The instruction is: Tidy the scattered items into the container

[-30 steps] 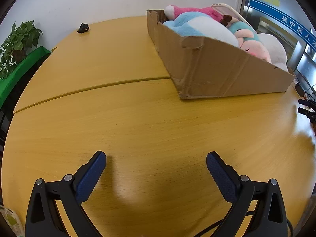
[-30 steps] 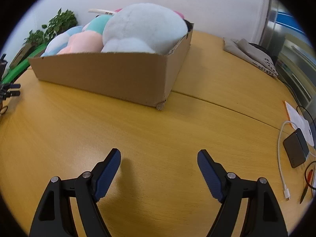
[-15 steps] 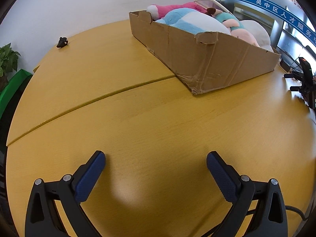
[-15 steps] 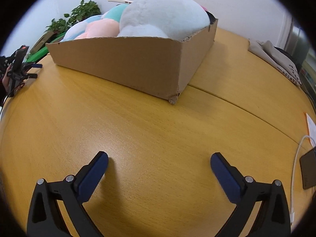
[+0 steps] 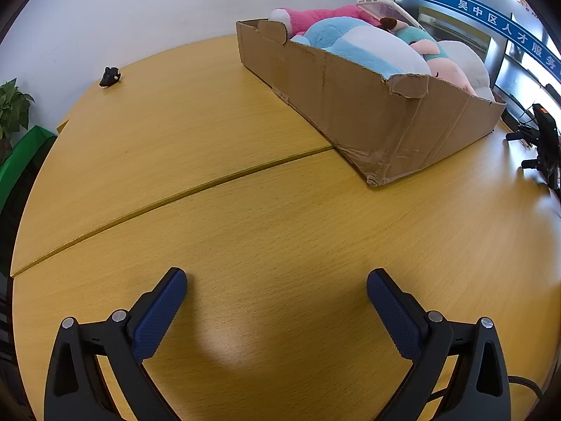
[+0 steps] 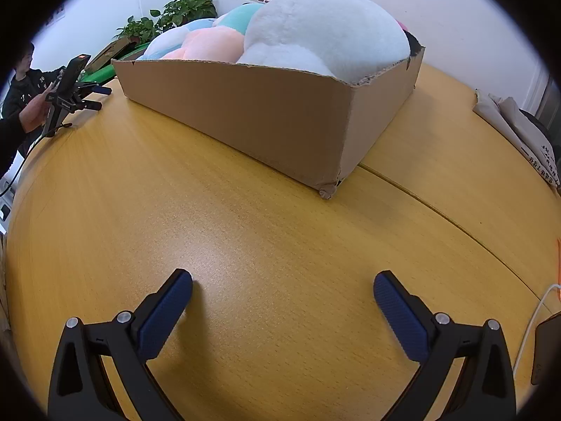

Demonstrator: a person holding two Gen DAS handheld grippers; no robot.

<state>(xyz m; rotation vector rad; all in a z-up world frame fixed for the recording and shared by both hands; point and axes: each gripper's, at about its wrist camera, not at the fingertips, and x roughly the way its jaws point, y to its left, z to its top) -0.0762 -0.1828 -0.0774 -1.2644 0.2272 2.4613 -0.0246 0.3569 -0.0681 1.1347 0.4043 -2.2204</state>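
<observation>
Left tool (image 5: 277,282) and right tool (image 6: 283,282), both spread and empty, above wooden bench (image 5: 280,231); plush-filled brown cardboard box (image 6: 252,112) ahead.

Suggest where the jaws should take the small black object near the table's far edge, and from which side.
Probably from above, jaws closing across the narrow middle of the small black object. It lies low on the table with open wood all around. Its exact shape is too small to tell.
</observation>
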